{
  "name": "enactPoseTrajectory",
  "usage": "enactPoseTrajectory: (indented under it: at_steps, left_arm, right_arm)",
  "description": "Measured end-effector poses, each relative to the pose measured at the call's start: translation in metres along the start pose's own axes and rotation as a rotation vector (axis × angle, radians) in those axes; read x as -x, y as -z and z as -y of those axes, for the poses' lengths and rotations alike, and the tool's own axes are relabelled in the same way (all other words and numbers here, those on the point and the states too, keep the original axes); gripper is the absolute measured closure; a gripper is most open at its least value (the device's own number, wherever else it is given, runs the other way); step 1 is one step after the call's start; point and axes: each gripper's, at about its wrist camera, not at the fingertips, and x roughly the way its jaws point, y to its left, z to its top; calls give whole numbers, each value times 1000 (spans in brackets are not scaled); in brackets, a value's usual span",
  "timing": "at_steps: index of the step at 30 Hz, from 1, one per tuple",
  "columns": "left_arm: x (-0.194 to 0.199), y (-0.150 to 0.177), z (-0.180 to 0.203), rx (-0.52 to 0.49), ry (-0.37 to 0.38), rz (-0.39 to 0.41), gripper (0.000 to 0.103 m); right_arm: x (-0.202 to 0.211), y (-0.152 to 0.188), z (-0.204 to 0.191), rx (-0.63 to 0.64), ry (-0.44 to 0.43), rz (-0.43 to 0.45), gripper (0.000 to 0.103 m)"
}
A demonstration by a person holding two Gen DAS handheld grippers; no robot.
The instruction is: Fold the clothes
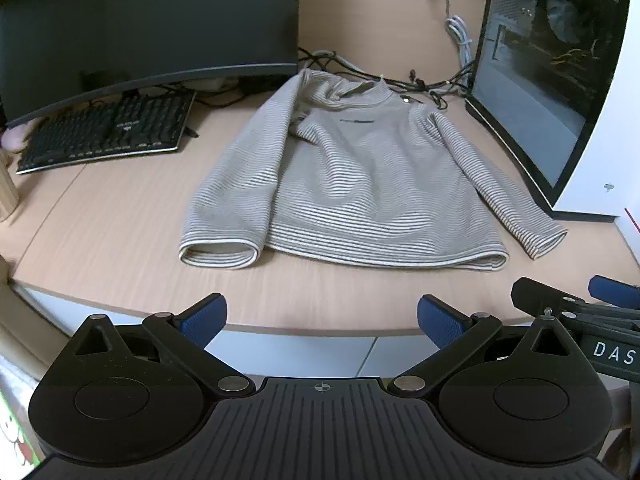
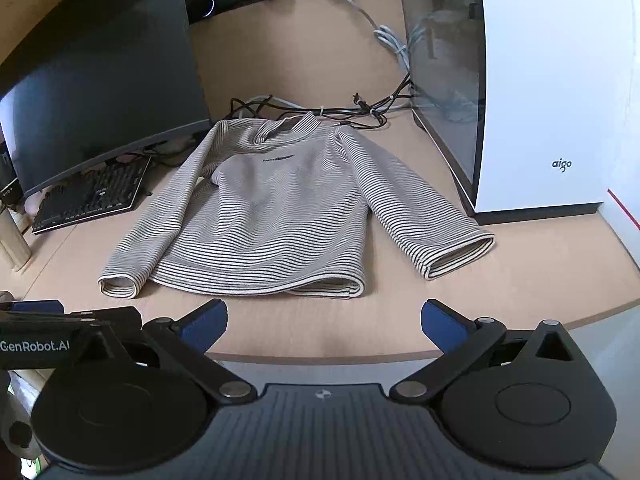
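On counter [image 1: 120, 216]: striped sweater [image 1: 344, 184] flat, front up, sleeves spread, between monitor [image 1: 140, 20] and computer case [image 2: 540, 92]. Left gripper [image 1: 322, 320], right gripper [image 2: 324, 322] at near edge, jaws spread, empty.

Both grippers [image 1: 322, 322] [image 2: 324, 326] are showing black ribbed bodies, round pivot discs, silver screws and blue pads [image 1: 204, 320].

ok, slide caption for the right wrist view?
Open right gripper faces a striped sweater laid flat on the desk, unfolded.
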Motion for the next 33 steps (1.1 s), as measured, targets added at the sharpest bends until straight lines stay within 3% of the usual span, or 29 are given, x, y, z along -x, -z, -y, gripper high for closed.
enactPoseTrajectory:
  at_steps: [33]
  left_arm:
    - [-7, -2, -3, 6, -13, -19, 0]
  right_arm:
    - [-11, 1, 0, -2, -17, -22, 0]
